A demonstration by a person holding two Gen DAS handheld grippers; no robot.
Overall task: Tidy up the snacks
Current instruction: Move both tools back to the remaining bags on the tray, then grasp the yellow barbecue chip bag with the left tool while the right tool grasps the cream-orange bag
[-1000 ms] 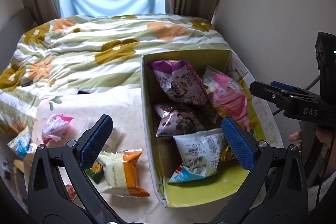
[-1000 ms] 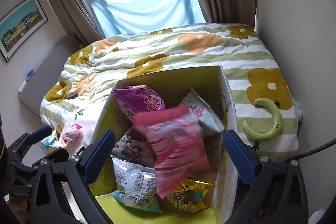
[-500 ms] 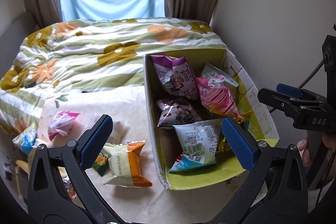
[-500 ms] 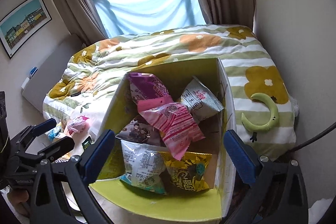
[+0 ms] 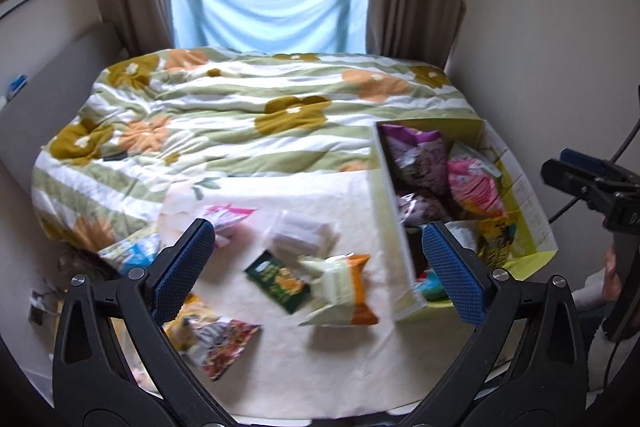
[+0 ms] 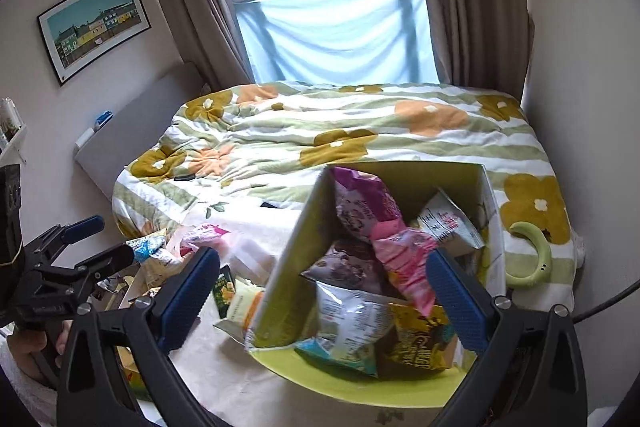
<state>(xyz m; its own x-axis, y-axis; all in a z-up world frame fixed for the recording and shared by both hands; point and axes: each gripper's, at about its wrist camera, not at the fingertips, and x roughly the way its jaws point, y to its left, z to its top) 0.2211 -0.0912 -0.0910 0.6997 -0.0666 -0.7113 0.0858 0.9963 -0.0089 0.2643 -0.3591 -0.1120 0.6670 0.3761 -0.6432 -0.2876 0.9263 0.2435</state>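
Left tongs swung off the box, both tongs apart, empty; labels unreadable.

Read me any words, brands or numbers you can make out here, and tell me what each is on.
"D": white letter on the black right gripper; the rest is cut off.
Yellow foil snack bag: large lettering, too blurred to read.
White plastic snack bag: fine print, too small to read.

Left gripper: jaws wide apart, empty.
Box: right side, holding snack bags.
Orange-and-white bag: on the cloth beside the box.
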